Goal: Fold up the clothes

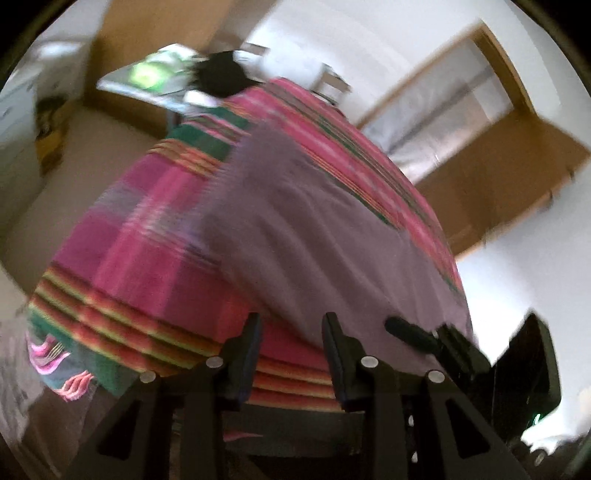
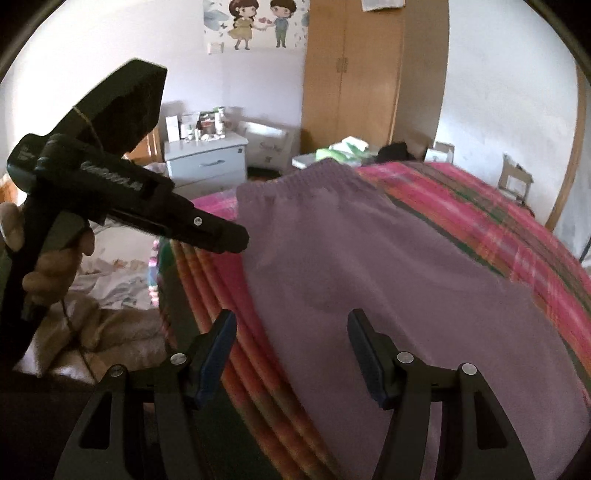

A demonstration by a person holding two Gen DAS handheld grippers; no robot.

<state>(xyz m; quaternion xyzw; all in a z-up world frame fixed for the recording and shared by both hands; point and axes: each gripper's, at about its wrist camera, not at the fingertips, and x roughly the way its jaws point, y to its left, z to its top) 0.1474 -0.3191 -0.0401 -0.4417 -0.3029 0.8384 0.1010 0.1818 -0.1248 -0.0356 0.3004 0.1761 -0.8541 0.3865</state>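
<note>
Lying flat on a bed is a lilac garment [image 2: 388, 280], its gathered elastic waistband [image 2: 295, 177] at the far end and the plain body running toward the right wrist camera. The cloth is spread out smooth, not bunched; its left edge runs just inside the left side of the bed. Both views are motion-blurred, so seams and the near hem cannot be made out.

Under it: a striped blanket [image 2: 480, 206], pink with green and orange-yellow bands, covering the bed and hanging over its left side.

Right gripper [image 2: 291, 354]: fingers spread wide, nothing between them. They hover low over the near part of the garment, left finger above the blanket's orange stripes, right finger above the lilac cloth. Contact with the cloth cannot be determined.

Left gripper [image 1: 291, 354]: in its own view the fingers stand a moderate gap apart, with nothing visibly between them, over the striped edge next to the lilac cloth. From the right wrist view its tip [image 2: 229, 240] sits at the garment's left edge, partway down from the waistband; whether it pinches cloth cannot be told. A bare hand [image 2: 55, 266] grips its handle.

Surroundings: a pale drawer unit [image 2: 207, 162] carrying bottles and boxes beyond the bed, a wooden wardrobe [image 2: 351, 74] behind, a cartoon poster [image 2: 255, 22] on the wall, and crumpled light fabric [image 2: 118, 284] to the left of the bed.
</note>
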